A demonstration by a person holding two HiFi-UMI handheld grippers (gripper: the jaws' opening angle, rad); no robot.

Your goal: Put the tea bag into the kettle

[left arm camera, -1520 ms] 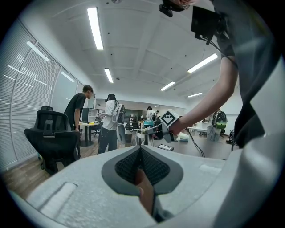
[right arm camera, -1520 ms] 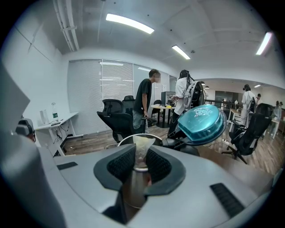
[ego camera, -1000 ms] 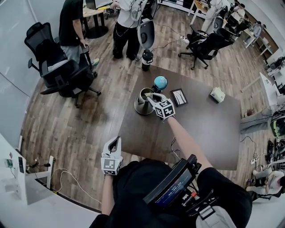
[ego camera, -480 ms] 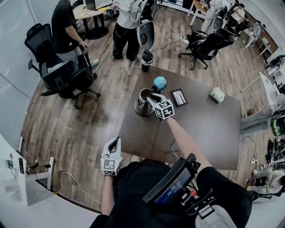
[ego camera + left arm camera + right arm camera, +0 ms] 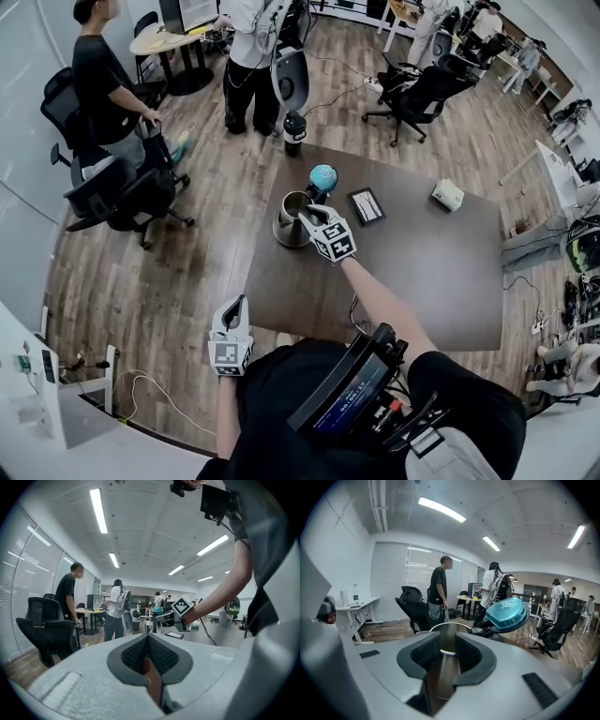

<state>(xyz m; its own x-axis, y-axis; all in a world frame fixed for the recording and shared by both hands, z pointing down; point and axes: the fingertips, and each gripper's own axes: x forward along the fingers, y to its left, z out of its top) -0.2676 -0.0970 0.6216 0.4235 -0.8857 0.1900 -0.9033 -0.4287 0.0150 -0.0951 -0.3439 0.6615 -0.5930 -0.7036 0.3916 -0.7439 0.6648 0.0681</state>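
A steel kettle (image 5: 289,221) stands at the far left corner of the dark table (image 5: 422,272), its teal lid (image 5: 322,176) tipped up and open. My right gripper (image 5: 307,217) hovers at the kettle's mouth. In the right gripper view its jaws (image 5: 447,641) stand apart with nothing between the pads; the kettle's rim (image 5: 450,625) and wall show through the gap, and the lid (image 5: 506,613) is up at the right. No tea bag shows in any view. My left gripper (image 5: 234,305) is off the table by my body, pads together (image 5: 147,639).
A small black tray (image 5: 366,205) and a white box (image 5: 448,195) lie farther right on the table. A black flask (image 5: 292,131) stands on the floor past the table. Office chairs (image 5: 122,192) and standing people (image 5: 98,89) are beyond.
Both grippers keep their places; the right one stays at the kettle's mouth. The head view has shifted a little, and the person in black at the far left has stepped aside.
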